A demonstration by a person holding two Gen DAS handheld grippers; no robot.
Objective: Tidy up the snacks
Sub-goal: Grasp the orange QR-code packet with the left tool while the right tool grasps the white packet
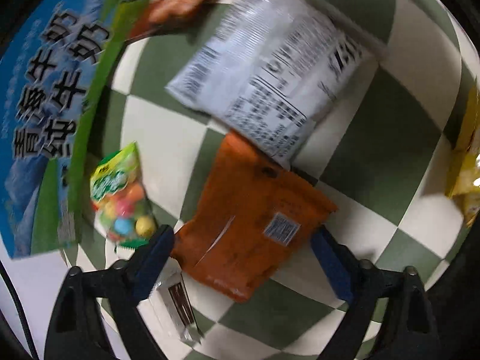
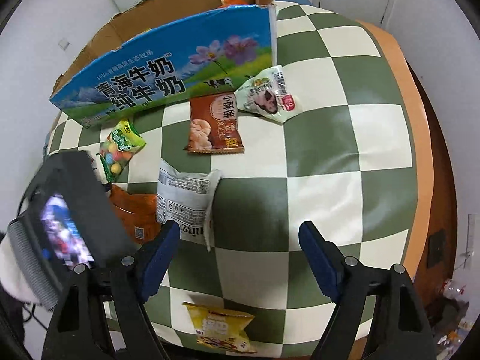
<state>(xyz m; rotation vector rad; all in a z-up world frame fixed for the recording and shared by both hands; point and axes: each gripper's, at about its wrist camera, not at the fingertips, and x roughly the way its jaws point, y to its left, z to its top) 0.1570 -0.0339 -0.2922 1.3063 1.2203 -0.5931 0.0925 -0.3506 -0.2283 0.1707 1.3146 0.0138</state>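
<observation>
My left gripper is open, its fingers either side of the near end of an orange snack packet lying on the checked cloth. A white packet overlaps the orange one's far end. A green candy bag lies to the left by the blue milk carton box. In the right wrist view my right gripper is open and empty above the cloth, with the white packet just left of it, the orange packet and the left gripper's body further left.
The box stands open at the back with an orange packet inside. A brown snack bag, a pale green packet and the candy bag lie before it. A yellow bag lies near the front. The checked table ends at right.
</observation>
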